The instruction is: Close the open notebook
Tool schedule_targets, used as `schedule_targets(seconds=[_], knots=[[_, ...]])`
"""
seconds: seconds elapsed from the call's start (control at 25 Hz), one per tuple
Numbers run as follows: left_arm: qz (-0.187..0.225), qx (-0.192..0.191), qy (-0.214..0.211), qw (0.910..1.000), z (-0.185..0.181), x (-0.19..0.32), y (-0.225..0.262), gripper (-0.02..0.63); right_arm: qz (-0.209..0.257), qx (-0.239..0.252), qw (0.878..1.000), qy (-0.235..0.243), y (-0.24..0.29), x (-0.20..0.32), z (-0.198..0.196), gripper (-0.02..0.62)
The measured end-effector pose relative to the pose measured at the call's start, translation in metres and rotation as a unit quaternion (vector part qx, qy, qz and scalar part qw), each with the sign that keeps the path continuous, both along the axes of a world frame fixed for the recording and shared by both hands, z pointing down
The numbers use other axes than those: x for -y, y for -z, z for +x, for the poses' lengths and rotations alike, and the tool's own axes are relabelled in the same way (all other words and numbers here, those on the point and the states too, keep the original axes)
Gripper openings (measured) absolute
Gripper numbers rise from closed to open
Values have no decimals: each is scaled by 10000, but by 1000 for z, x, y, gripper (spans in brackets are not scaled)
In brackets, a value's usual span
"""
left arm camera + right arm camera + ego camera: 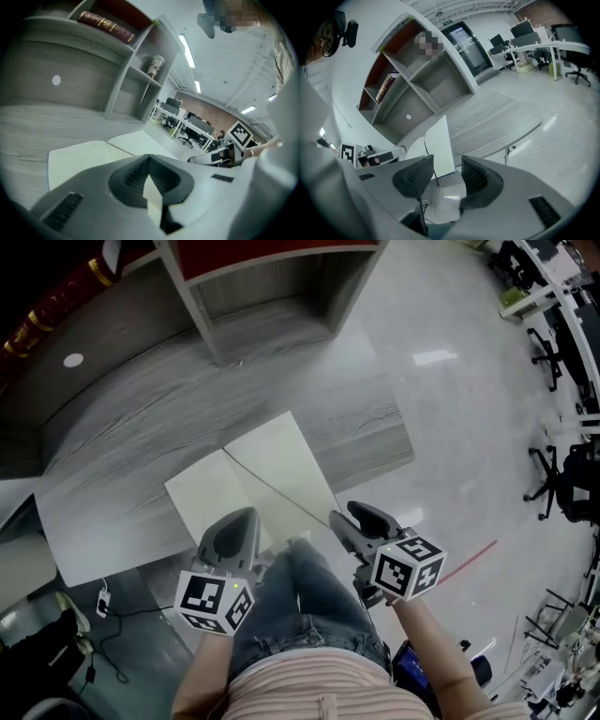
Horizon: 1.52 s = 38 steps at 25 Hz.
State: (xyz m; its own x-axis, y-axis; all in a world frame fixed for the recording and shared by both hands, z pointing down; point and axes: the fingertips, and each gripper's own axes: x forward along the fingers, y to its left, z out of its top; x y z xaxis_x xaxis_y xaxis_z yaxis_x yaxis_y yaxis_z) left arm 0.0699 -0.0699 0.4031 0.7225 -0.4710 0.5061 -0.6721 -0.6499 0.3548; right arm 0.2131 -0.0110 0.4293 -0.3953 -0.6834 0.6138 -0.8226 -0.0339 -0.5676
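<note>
The open notebook [253, 479] lies flat on the grey wooden desk [141, 456], its cream pages blank and its spine running diagonally. It also shows in the left gripper view [89, 157] and the right gripper view [438, 140]. My left gripper [246, 518] hovers over the near edge of the left page; its jaws [150, 180] stand together with only a pale sliver between them. My right gripper [347, 514] is by the near corner of the right page, past the desk's front edge. Its jaws [447, 166] stand open with nothing between them.
A shelf unit [272, 277] stands at the back of the desk, with a book [105, 26] and a jar [156, 65] on it. The person's knee in jeans [300, 596] is below the desk edge. Cables [103, 601] lie on the floor at left, office chairs [553, 484] at right.
</note>
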Motion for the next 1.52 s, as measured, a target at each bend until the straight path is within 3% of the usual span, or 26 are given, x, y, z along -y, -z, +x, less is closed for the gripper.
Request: schedule_targets(seconds=[0.4,0.72,1.52], knots=[[-267,117,74,9995,1,1,-16,12,-347,485,9976,355,-21,5,-8,187],[-388,123,149,9991,0,1,-23,12,-465,740,9948,524,-25,5,-11,91],[-471,265,898,9945,-45,-14,-33,12,-161,269,9941,1038,13,5,-22,44]])
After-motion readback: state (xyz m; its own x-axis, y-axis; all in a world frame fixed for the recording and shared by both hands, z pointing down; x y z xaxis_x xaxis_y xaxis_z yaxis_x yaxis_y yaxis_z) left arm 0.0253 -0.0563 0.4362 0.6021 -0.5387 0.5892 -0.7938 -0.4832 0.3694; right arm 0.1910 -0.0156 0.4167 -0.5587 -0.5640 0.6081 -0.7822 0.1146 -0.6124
